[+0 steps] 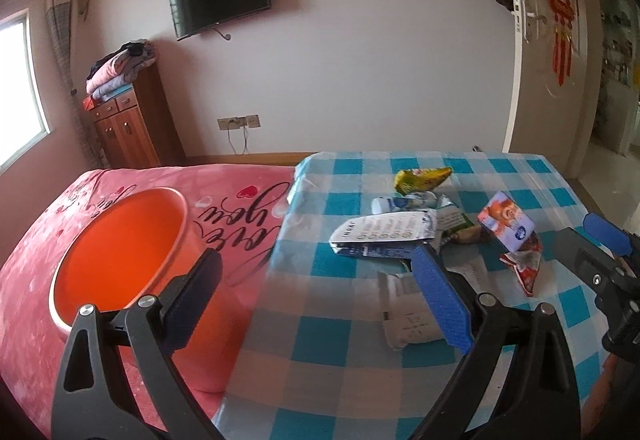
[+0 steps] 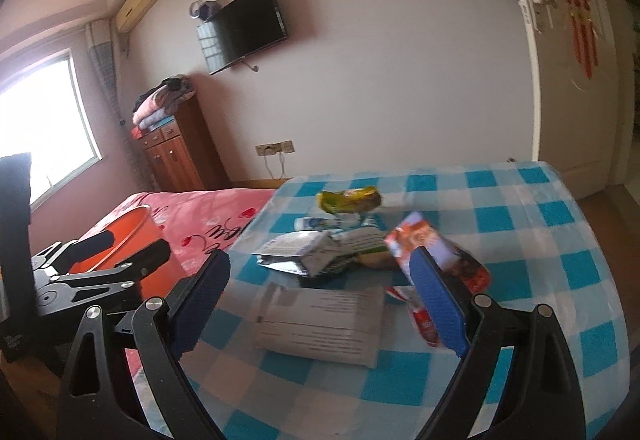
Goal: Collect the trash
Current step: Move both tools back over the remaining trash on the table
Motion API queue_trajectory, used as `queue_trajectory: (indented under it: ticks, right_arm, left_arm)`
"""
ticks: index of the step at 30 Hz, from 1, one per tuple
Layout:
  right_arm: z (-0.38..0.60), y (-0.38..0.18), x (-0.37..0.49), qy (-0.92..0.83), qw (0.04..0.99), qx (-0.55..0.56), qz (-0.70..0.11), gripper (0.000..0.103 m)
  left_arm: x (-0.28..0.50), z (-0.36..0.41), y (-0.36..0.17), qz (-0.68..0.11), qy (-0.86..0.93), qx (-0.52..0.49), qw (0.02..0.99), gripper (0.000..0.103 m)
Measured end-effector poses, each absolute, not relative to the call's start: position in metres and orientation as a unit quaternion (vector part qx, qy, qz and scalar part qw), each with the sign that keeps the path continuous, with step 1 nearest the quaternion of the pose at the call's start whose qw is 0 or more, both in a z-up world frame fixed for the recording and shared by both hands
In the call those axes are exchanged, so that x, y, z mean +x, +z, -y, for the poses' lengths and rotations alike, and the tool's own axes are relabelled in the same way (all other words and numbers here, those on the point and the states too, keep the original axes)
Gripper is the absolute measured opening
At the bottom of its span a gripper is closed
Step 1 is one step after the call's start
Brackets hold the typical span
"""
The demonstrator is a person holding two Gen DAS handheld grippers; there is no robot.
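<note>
Flat white printed paper packet (image 2: 320, 324): frame centre on blue-checked desk (image 2: 560, 280), long axis crosswise, between right gripper (image 2: 320, 304) fingers, wide open, empty. Left gripper (image 1: 320, 304) likewise open, empty, farther.

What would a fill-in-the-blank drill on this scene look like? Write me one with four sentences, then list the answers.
1. The bucket standing on the pink bedspread is coloured ____.
2. The wrappers lie on a cloth checked in white and ____.
3. The jaws of the left gripper and the right gripper are both ____.
4. Inside the bucket there is ____ trash.

Answers: orange; blue; open; no
</note>
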State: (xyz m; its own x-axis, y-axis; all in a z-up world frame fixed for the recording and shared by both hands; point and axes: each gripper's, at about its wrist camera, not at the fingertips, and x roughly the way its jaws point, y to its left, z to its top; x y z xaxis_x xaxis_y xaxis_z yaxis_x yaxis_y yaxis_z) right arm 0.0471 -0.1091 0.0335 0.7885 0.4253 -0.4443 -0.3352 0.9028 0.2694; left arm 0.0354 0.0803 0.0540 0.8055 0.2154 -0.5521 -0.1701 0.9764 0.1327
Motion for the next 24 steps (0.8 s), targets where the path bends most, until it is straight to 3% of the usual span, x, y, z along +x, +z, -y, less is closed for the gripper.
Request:
queue_trajectory:
  ticks: [24]
  right_arm:
    - [0.185, -0.017, 0.082, 0.085, 0.947, 0.081, -0.298, 0.09]
  left_arm:
    - [0.059, -0.018, 0.008, -0.35, 0.055, 0.062, 0.933, 0.096]
